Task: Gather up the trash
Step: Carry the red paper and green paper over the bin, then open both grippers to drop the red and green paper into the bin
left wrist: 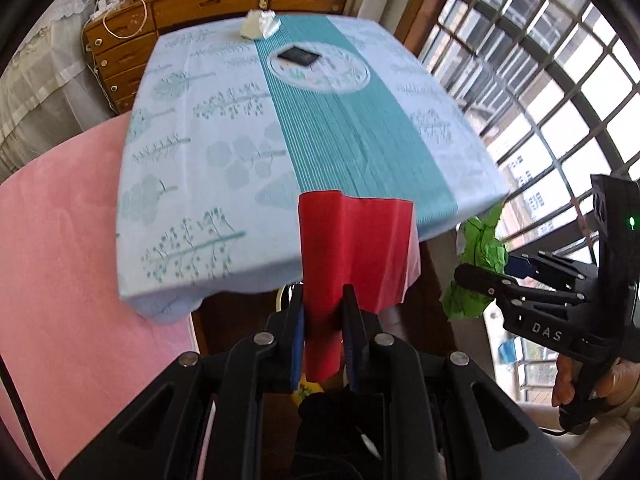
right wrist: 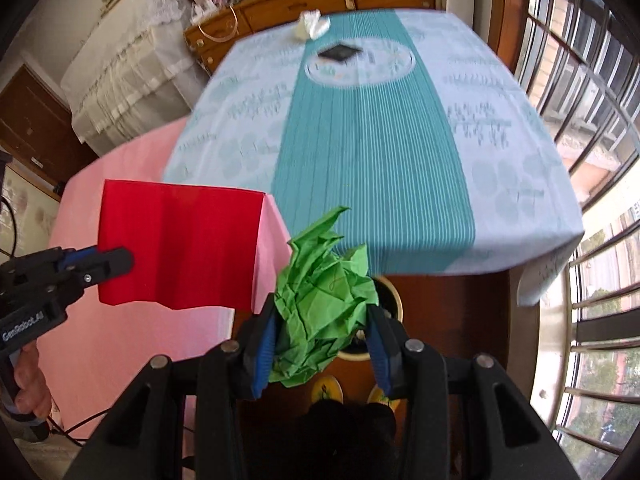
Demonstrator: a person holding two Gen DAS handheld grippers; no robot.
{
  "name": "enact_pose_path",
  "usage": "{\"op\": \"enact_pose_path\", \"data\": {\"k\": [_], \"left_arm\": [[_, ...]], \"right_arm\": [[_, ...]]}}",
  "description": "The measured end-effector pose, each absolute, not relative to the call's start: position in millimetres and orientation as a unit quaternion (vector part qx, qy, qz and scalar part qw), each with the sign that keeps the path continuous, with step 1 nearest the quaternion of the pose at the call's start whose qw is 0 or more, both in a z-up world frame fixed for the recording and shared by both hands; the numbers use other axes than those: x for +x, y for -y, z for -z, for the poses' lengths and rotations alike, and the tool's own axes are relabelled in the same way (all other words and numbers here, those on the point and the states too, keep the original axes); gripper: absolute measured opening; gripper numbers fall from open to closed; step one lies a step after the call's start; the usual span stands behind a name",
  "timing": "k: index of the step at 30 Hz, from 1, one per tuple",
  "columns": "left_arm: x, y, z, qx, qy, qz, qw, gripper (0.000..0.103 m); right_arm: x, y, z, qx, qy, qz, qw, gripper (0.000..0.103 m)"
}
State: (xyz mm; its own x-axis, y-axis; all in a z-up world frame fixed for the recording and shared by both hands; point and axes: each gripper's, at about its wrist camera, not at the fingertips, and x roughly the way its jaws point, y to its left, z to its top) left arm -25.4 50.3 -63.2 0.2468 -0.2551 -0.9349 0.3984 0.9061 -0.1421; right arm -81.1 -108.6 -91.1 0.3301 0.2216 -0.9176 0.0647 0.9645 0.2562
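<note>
My left gripper [left wrist: 322, 300] is shut on a folded red paper sheet [left wrist: 354, 248], held upright in front of the table's near edge; it also shows in the right wrist view [right wrist: 176, 244]. My right gripper [right wrist: 322, 320] is shut on a crumpled green paper ball [right wrist: 324, 292], also seen in the left wrist view [left wrist: 478, 264] at the right. Both are held off the table, above the floor. A crumpled white paper [left wrist: 259, 24] lies at the table's far end, also in the right wrist view [right wrist: 313, 24].
The table has a light blue cloth with a teal stripe [left wrist: 332, 128]. A black flat object [left wrist: 299, 56] lies on a round mat. A pink-covered surface [left wrist: 60, 240] is left. A pot [right wrist: 390, 300] stands on the floor below. A wooden dresser [left wrist: 224, 0] is behind, windows right.
</note>
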Motion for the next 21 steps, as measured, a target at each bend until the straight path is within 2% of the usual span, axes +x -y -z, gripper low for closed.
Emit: {"op": "enact_pose_path", "data": {"k": [9, 21], "left_arm": [[-50, -24, 166, 0.089, -0.631, 0.169, 0.752, 0.014], [-46, 3, 358, 0.08, -0.654, 0.1, 0.746, 0.015]], "right_arm": [[-93, 120, 207, 0.167, -0.625, -0.035, 0.761, 0.041], [-90, 126, 390, 0.144, -0.667, -0.028, 0.73, 0.041]]}}
